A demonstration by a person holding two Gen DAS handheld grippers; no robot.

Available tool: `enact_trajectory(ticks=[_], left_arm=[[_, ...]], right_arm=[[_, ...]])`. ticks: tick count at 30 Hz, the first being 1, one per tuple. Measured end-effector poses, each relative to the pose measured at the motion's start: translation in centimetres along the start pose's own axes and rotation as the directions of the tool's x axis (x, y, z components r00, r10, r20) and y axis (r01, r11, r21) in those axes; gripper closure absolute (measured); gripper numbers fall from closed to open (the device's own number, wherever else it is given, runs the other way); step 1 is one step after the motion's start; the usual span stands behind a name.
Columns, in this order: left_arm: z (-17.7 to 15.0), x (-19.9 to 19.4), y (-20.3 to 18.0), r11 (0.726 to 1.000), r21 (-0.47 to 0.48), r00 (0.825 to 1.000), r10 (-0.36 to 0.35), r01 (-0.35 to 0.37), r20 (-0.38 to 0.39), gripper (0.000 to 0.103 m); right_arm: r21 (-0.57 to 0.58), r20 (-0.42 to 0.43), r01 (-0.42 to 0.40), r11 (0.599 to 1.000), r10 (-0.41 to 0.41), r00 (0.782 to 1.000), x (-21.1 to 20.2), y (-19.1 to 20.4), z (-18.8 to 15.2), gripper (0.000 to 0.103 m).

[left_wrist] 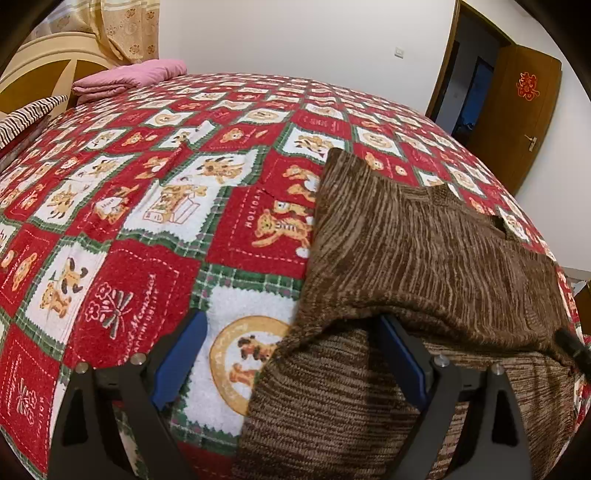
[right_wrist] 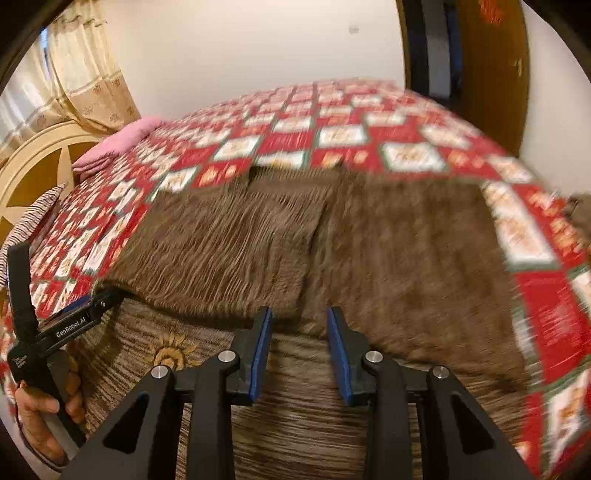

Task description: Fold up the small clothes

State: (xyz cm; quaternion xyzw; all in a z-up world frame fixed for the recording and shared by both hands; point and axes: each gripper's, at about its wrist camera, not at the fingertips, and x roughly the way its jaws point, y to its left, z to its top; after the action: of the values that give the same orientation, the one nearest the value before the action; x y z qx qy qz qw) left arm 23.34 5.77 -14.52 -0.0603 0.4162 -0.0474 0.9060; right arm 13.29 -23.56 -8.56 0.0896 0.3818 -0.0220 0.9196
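On the "HOLIDAY" bedspread (left_wrist: 147, 221), brown sweater (left_wrist: 424, 251); left claw (left_wrist: 291, 354) "GenRobot.AI", right claw (right_wrist: 299, 350), both spread.

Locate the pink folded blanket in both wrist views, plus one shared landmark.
Left wrist: pink folded blanket upper left, at the bed's far corner below the curtain.
Right wrist: pink folded blanket left of centre, upper half, blurred.
Shared landmark: cream headboard beside it.

Red, white and green teddy-bear patchwork bedspread (left_wrist: 155, 206) covers the bed. Folded pink cloth (left_wrist: 129, 77) near cream wooden headboard (left_wrist: 48, 70). Striped pillow (left_wrist: 26, 116) beside it. Beige floral curtain (left_wrist: 125, 29). Brown wooden door (left_wrist: 517, 118) open.
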Motion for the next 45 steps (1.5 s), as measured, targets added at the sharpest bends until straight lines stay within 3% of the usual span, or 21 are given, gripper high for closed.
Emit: enact_trajectory(ticks=[5,8,11,12,14,18,21,24,26,28,30,34,37,42,44,45], left_arm=[[-0.2,-0.6,0.6,0.999,-0.030,0.999,-0.037,0.038,0.021,0.009],[-0.5,-1.6,1.1,0.998,-0.040,0.999,-0.046,0.047,0.023,0.009],[-1.2,-3.3,1.6,0.997,-0.026,0.996,0.074,-0.073,0.042,0.008],[-1.3,-4.0,1.9,0.997,-0.028,0.996,0.077,-0.076,0.054,0.008],[-0.8,-5.0,1.8,0.999,-0.011,0.996,0.051,-0.050,0.075,0.008],[1.6,-5.0,-0.1,0.997,0.063,0.991,0.039,-0.047,0.128,0.008],[2.9,-3.2,-2.4,0.991,0.133,0.995,-0.022,0.008,0.099,0.008],[3.3,-0.5,-3.2,0.985,0.148,0.993,0.080,-0.092,0.083,0.008],[3.0,2.3,-2.7,0.964,0.172,0.978,0.206,-0.201,-0.012,0.008],[2.9,1.8,-1.1,0.982,0.099,0.986,0.164,-0.161,-0.017,0.008],[2.5,1.1,0.3,0.976,0.063,0.978,0.209,-0.209,-0.007,0.003],[1.7,0.3,2.2,0.984,-0.025,0.984,0.178,-0.178,-0.013,0.001],[1.3,0.1,2.2,0.984,-0.032,0.984,0.176,-0.176,0.001,0.000],[1.0,0.4,2.5,0.986,-0.046,0.987,0.163,-0.163,0.000,0.000],[0.9,0.4,2.5,0.985,-0.045,0.986,0.166,-0.166,0.007,0.000],[0.9,0.5,2.5,0.985,-0.042,0.986,0.168,-0.168,0.008,0.000]], right_arm=[[-0.020,0.087,-0.055,0.998,0.057,0.995,-1.3,1.3,1.9,0.071],[-0.066,0.025,-0.099,0.993,0.101,0.995,1.0,3.4,1.0,0.071],[-0.097,-0.118,-0.131,0.987,0.119,0.986,4.1,4.6,-1.3,0.071],[-0.107,-0.115,-0.129,0.986,0.117,0.986,4.2,4.9,-2.0,0.071],[-0.150,-0.098,-0.118,0.982,0.104,0.990,3.2,5.6,-2.7,0.071],[-0.128,-0.088,-0.158,0.979,0.148,0.985,1.0,5.1,-3.2,0.071],[-0.084,-0.029,-0.140,0.987,0.138,0.990,-1.8,3.3,-3.2,0.071],[-0.026,0.016,-0.128,0.991,0.129,0.992,-3.9,1.5,-3.5,0.071],[-0.007,0.041,-0.092,0.996,0.092,0.995,-5.1,0.4,-3.5,0.071],[-0.005,0.053,-0.067,0.998,0.067,0.996,-5.2,-0.1,-2.9,0.071],[-0.023,0.065,-0.064,0.998,0.065,0.996,-4.7,0.3,-1.7,0.071],[-0.087,0.079,-0.184,0.979,0.191,0.978,-2.0,3.9,1.2,0.071],[-0.109,0.001,-0.275,0.955,0.277,0.961,3.4,8.6,4.0,0.071],[-0.148,-0.115,-0.282,0.948,0.267,0.957,12.5,14.9,7.1,0.071],[-0.139,-0.221,-0.295,0.945,0.261,0.940,17.2,17.1,7.4,0.070],[-0.161,-0.176,-0.269,0.950,0.241,0.954,17.5,17.7,7.6,0.068]])
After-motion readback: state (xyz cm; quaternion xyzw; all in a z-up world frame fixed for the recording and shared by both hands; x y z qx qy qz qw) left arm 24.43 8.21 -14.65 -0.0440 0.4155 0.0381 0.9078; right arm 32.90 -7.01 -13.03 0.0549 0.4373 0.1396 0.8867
